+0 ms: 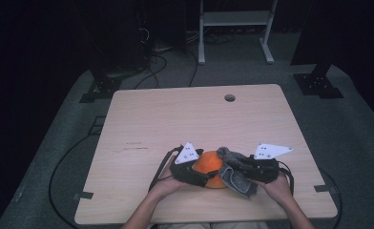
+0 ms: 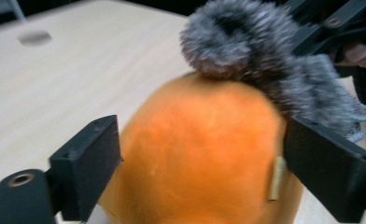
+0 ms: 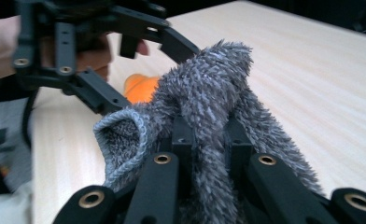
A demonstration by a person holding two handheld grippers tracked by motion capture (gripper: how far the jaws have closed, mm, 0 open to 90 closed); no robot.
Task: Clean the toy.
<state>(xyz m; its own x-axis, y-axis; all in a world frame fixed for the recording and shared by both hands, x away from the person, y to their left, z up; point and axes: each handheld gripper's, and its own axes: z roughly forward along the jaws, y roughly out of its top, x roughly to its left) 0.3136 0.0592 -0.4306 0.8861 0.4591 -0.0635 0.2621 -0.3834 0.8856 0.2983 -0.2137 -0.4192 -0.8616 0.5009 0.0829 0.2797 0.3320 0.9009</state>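
A: Your right gripper point(image 3: 204, 135) is clamped tight on the grey fuzzy cloth point(image 3: 214, 88). How should you go on?

B: Keep that pinch. Your left gripper point(image 2: 202, 163) stands wide around the orange plush point(image 2: 204, 154) at the table's point(image 1: 175, 114) near edge, pads not squeezing. Steady it, then rub gently.

A: Count?

B: One plush, one cloth, two grippers.

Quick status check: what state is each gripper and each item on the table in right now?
Left gripper: jaws open, either side of the orange object, no clear squeeze.
Right gripper: shut on the grey fuzzy cloth.
Grey fuzzy cloth: bunched, pinched, draped over the orange object's top.
Orange object: resting on the table, partly covered.
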